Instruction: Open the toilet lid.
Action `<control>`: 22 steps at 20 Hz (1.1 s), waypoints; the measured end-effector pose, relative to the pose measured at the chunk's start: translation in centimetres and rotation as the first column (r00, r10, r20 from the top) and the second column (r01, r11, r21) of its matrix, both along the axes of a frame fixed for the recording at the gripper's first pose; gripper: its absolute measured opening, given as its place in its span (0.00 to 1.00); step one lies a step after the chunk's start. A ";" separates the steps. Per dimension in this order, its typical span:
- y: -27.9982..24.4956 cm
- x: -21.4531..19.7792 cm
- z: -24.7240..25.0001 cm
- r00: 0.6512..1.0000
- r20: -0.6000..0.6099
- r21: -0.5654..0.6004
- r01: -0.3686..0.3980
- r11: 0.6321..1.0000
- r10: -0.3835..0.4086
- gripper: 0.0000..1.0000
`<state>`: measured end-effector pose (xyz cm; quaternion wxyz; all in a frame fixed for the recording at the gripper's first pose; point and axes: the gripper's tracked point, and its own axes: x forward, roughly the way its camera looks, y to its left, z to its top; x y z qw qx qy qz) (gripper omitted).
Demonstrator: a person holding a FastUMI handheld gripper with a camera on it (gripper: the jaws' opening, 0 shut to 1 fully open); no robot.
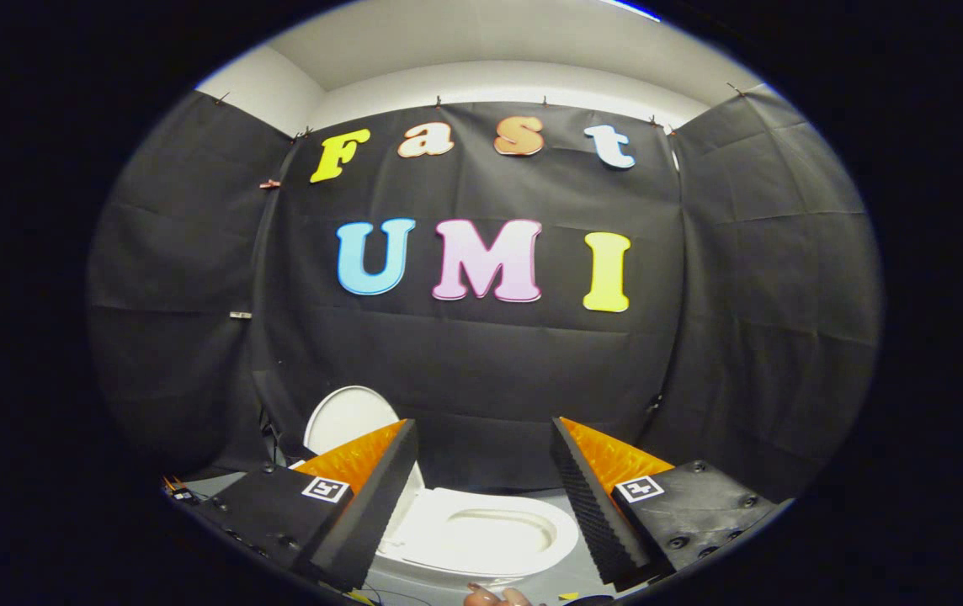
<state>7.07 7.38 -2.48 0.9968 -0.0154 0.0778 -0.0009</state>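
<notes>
A white toilet [481,534] stands on the grey floor below and ahead of my fingers. Its lid [348,418] is raised upright, leaning back towards the black cloth wall behind my left finger. The seat ring and bowl opening [494,532] lie uncovered between the two fingers. My gripper [483,438] is open, its fingers wide apart with nothing between them, held above the toilet and clear of it.
Black cloth walls [742,337] close in the booth on three sides just behind the toilet. Part of a person's hand [494,597] shows below the bowl's front rim. Cables [183,491] lie on the floor at the left.
</notes>
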 end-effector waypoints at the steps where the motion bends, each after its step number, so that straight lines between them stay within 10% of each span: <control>1: -1.2 -0.6 0.4 1.000 0.007 -0.005 0.009 1.000 -0.009 0.99; 22: -9.5 -3.3 3.9 0.993 0.104 0.129 -0.061 0.990 0.048 0.98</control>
